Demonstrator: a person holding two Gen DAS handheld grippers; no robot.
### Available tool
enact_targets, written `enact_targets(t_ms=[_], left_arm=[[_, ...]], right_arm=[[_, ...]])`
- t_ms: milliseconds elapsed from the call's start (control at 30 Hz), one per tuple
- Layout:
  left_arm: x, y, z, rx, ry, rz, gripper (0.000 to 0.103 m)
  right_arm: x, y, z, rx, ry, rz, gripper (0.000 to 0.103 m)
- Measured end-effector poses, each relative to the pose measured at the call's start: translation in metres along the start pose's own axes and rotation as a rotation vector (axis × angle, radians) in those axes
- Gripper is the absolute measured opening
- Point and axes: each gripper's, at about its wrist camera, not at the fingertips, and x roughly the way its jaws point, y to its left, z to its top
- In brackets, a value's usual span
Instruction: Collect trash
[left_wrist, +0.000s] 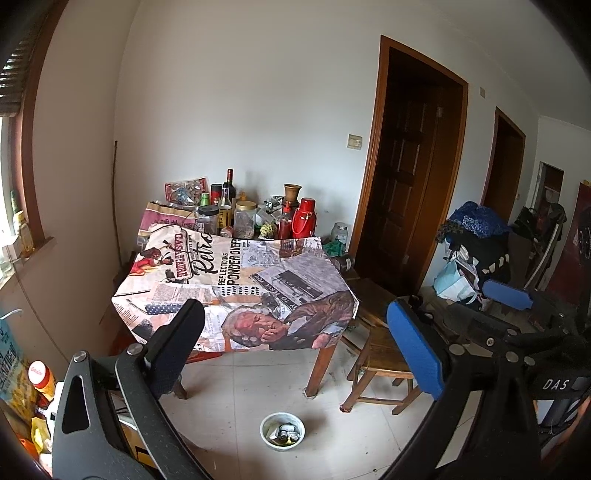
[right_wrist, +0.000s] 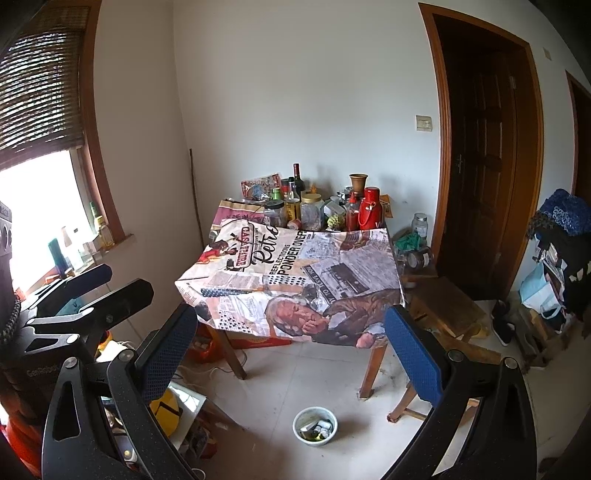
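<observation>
Right now I hold both my left tongs (left_wrist: 295, 354) and my right tongs (right_wrist: 291, 358) spread wide and empty, high and back, to survey the room. Below them on the floor sits the bowl (right_wrist: 314, 426) with scraps already inside, probably my trash catcher. Beyond, the counter (right_wrist: 295, 280) under its newspaper-print cloth carries bottles and jars (right_wrist: 312, 210) crowded at the wall.

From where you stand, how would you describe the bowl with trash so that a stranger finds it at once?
Find the table under the newspaper-print cloth. On the tiled floor in front of it sits a small round bowl, pale-rimmed, holding scraps. It is the only dish on open floor, apart from the table legs and the wooden chair.
</observation>
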Motion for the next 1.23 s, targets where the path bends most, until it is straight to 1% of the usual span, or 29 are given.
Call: enact_targets(t_ms=[267, 433, 533, 667, 1133, 1233], left_arm=[[0.000, 0.000, 0.000, -0.002, 0.002, -0.005, 0.101], [-0.001, -0.001, 0.000, -0.004, -0.010, -0.014, 0.102], [-0.002, -0.003, 0.001, -0.001, -0.018, -0.007, 0.102], [0.001, -0.004, 0.001, -0.006, -0.003, -0.016, 0.102], [0.012, -0.002, 0.005, -0.032, -0.003, 0.008, 0.102], [0.018, -0.005, 0.006, -0.036, 0.011, 0.020, 0.102]], right_arm=[[0.000, 0.000, 0.000, -0.002, 0.000, -0.003, 0.101], [0.001, 0.000, 0.000, -0.001, 0.001, -0.003, 0.101], [0.001, -0.001, 0.000, -0.001, 0.000, -0.003, 0.101], [0.001, -0.004, 0.000, 0.000, 0.000, -0.002, 0.101], [0.007, -0.007, 0.003, 0.001, 0.011, 0.012, 0.101], [0.011, -0.011, 0.005, 0.000, 0.018, 0.020, 0.101]])
